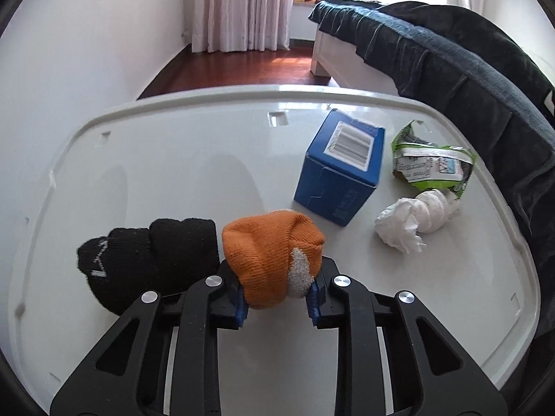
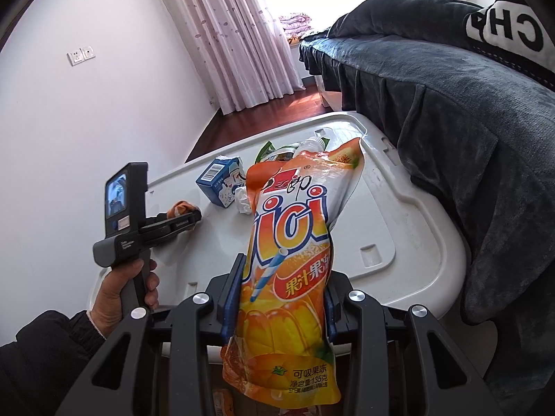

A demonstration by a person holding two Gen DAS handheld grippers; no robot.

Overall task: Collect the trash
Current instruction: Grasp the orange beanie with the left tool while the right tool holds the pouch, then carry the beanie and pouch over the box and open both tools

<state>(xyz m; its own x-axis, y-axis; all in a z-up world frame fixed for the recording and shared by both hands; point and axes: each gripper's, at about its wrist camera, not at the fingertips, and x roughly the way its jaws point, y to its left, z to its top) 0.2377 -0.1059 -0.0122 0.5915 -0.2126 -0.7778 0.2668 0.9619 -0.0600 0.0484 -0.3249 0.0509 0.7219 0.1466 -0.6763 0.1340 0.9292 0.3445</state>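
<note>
My left gripper [image 1: 277, 303] is shut on a rolled orange sock [image 1: 272, 256] on the white plastic lid [image 1: 173, 173]; it also shows in the right wrist view [image 2: 189, 220]. A black sock [image 1: 145, 260] lies just left of it. A blue carton [image 1: 341, 166], a green wrapper [image 1: 433, 163] and a crumpled white tissue [image 1: 412, 218] lie to the right. My right gripper [image 2: 282, 305] is shut on an orange jelly pouch [image 2: 291, 260], held upright above the lid's near edge [image 2: 381, 298].
A bed with a dark blanket [image 1: 468, 79] borders the lid on the right. A white wall [image 1: 69, 69] stands at the left. Wooden floor [image 1: 249, 69] and curtains [image 1: 239, 7] lie beyond. The person's left hand [image 2: 121, 294] holds the left gripper handle.
</note>
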